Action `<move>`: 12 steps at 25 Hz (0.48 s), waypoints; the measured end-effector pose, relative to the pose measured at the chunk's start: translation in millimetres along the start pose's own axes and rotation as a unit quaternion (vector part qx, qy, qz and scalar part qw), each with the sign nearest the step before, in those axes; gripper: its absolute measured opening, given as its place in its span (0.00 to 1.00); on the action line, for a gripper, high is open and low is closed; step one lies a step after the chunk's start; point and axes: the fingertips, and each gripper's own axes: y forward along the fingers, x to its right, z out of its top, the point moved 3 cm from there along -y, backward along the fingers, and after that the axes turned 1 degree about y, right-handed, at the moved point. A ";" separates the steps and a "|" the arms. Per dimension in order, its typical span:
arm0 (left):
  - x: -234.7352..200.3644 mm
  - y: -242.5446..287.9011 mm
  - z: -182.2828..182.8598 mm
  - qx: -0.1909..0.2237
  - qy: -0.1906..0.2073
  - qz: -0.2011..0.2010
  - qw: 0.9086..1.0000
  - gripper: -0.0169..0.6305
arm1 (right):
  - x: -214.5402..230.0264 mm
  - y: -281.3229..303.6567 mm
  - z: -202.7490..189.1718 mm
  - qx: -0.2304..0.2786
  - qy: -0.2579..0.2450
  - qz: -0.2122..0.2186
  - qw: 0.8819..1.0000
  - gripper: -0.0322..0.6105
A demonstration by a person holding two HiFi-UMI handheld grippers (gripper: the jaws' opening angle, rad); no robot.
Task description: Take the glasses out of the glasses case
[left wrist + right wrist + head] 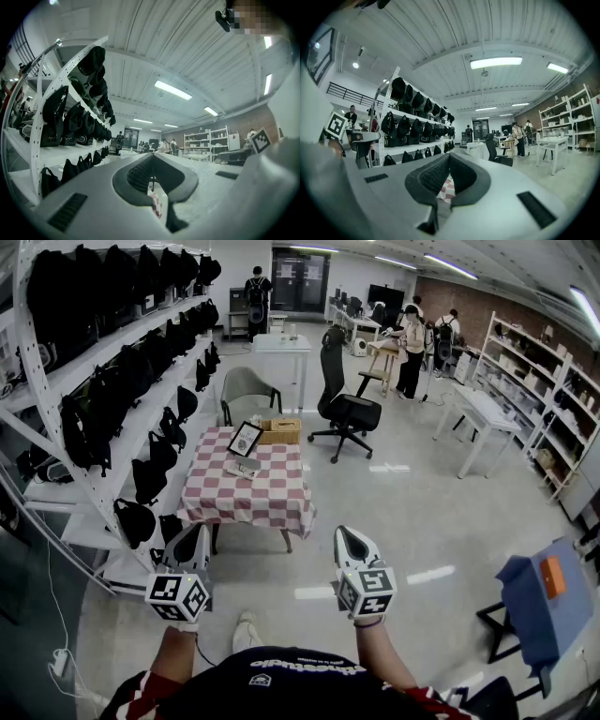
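Left tongs and right tongs are shut, empty; the glasses case lies on the checkered table.

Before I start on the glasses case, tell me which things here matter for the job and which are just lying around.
For the job: pale case on the checked table, probably the glasses case; left tongs and right tongs, both shut, empty.
Lying about: framed picture, wicker box, office chair, rack of black bags.
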 end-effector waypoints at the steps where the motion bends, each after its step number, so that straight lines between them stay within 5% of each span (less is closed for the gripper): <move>1: 0.4 -0.6 -0.1 0.001 -0.002 -0.001 1.000 0.04 | -0.7 -0.1 0.3 0.000 0.001 0.001 1.000 0.05; 12: 0.2 -3.1 -4.8 -0.001 -0.008 -0.006 1.000 0.04 | -3.4 -1.2 -3.1 -0.005 0.000 0.002 1.000 0.05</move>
